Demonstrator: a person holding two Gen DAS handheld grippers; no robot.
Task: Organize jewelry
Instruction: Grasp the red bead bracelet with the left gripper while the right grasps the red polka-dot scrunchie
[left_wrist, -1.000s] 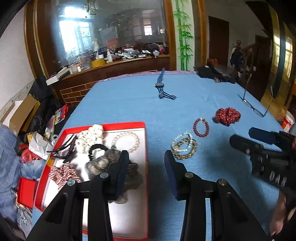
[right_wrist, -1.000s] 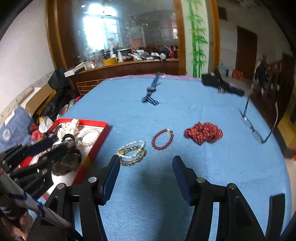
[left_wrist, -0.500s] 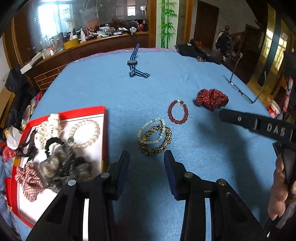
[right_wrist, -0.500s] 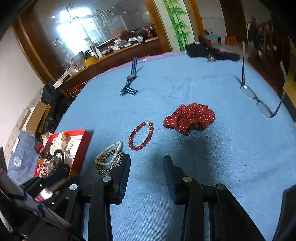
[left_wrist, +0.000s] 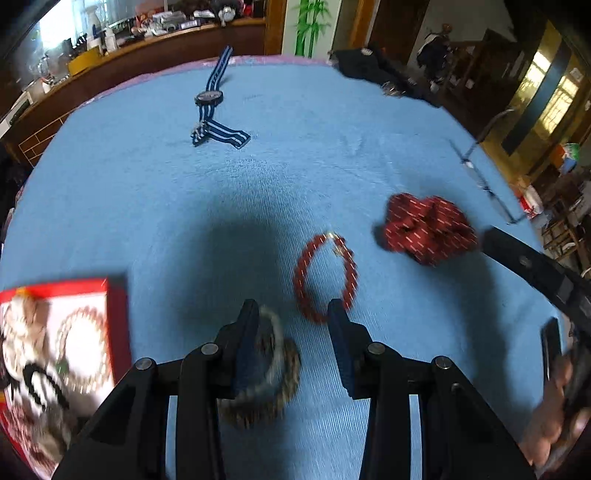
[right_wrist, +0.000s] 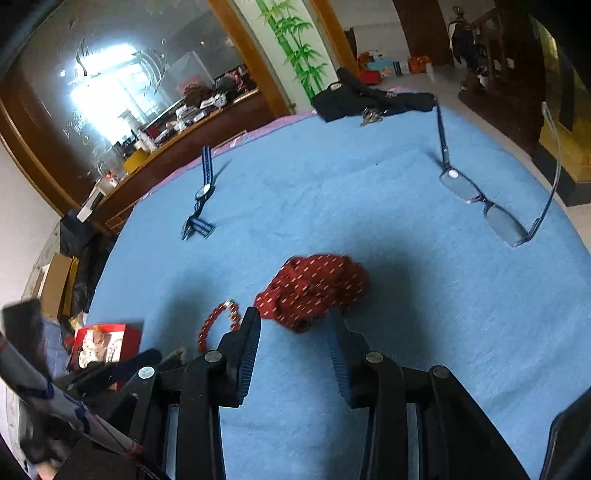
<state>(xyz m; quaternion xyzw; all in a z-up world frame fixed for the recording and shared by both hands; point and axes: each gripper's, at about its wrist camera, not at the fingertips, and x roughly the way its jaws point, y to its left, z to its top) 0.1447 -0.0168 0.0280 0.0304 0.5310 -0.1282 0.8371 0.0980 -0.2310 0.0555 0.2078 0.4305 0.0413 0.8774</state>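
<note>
My left gripper (left_wrist: 291, 314) is open just above the blue tablecloth. A pearl and leopard bracelet pile (left_wrist: 273, 373) lies between its fingers, close to the left one. A red bead bracelet (left_wrist: 325, 277) lies just ahead of its right finger. My right gripper (right_wrist: 293, 321) is open, low over the table, with a red dotted scrunchie (right_wrist: 314, 288) just ahead between its fingertips. The red bracelet (right_wrist: 218, 325) shows to its left. The red tray (left_wrist: 118, 314) with several pieces sits at the left.
A striped-band watch (left_wrist: 210, 99) lies at the far middle of the table. Eyeglasses (right_wrist: 487, 206) lie at the right. A dark cloth with keys (right_wrist: 369, 99) sits at the far edge. The tray (right_wrist: 107, 332) and my left gripper show at the lower left of the right wrist view.
Both grippers moved forward and down. The left one left the tray and now straddles the bracelet pile. The right one closed in on the red scrunchie.
</note>
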